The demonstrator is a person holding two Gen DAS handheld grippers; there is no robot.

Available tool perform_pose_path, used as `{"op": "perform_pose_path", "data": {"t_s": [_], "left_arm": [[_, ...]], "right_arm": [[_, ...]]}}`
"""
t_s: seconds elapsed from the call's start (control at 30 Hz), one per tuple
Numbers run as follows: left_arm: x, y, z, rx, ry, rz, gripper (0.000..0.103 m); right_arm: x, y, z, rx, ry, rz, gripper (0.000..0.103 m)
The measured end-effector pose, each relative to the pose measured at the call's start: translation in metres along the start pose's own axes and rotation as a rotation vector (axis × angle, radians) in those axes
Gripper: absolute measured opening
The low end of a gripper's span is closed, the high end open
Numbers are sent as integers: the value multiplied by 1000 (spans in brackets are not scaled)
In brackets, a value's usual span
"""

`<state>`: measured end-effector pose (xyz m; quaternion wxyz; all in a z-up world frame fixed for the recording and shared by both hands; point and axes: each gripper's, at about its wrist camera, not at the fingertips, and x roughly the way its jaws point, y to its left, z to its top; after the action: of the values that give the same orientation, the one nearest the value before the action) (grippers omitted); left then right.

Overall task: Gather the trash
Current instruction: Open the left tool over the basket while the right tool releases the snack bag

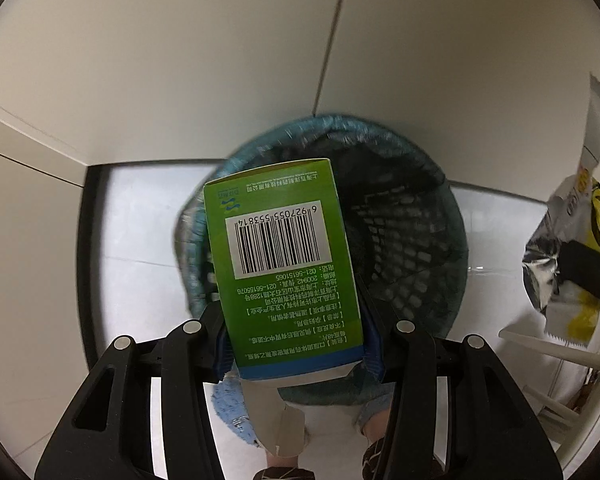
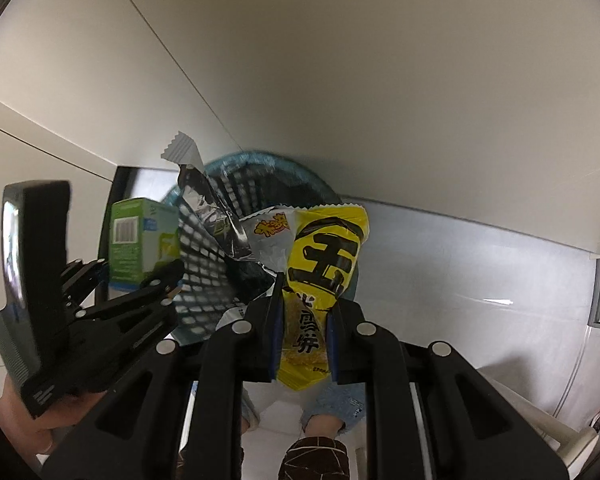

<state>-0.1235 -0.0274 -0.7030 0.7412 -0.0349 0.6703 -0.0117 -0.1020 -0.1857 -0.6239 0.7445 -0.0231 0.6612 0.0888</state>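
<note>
Left gripper (image 1: 296, 344): jaws narrowed onto a green carton (image 1: 278, 264), pinching its lower end between the blue pads; the carton sticks out forward past the fingertips, barcode side toward the camera
Right gripper (image 2: 303, 344): jaws clamped on a yellow snack wrapper (image 2: 322, 276), held near its lower end, with the printed top fanning out ahead of the fingertips
Second wrapper: a silver foil wrapper (image 2: 216, 216) sits bunched against the yellow one, just left of the right jaws; whether the pads grip it too cannot be told
Trash basket (image 1: 412, 216): teal mesh, open mouth facing both cameras, directly ahead of and behind each held item
Carton versus basket: the carton overlaps the basket's left rim in the left wrist view
Surroundings: pale wall panels (image 1: 220, 60) above, light floor (image 2: 480, 280) beyond the basket
</note>
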Motion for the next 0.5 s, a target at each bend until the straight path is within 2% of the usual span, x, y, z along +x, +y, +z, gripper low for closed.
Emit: {"op": "perform_pose_path", "data": {"t_s": [0.3,0.4,0.5], "left_arm": [[25,-8,0,26,8,-45,50],[22,-4,2,22,-5,-47,51],[14,-1,1,8,-28,-32,59]], "right_arm": [[18,-10,-5,7,24,-8,16],[21,-5,-4,0,23,-8,16],[17,-3,-6,-6,17,-2,16]]}}
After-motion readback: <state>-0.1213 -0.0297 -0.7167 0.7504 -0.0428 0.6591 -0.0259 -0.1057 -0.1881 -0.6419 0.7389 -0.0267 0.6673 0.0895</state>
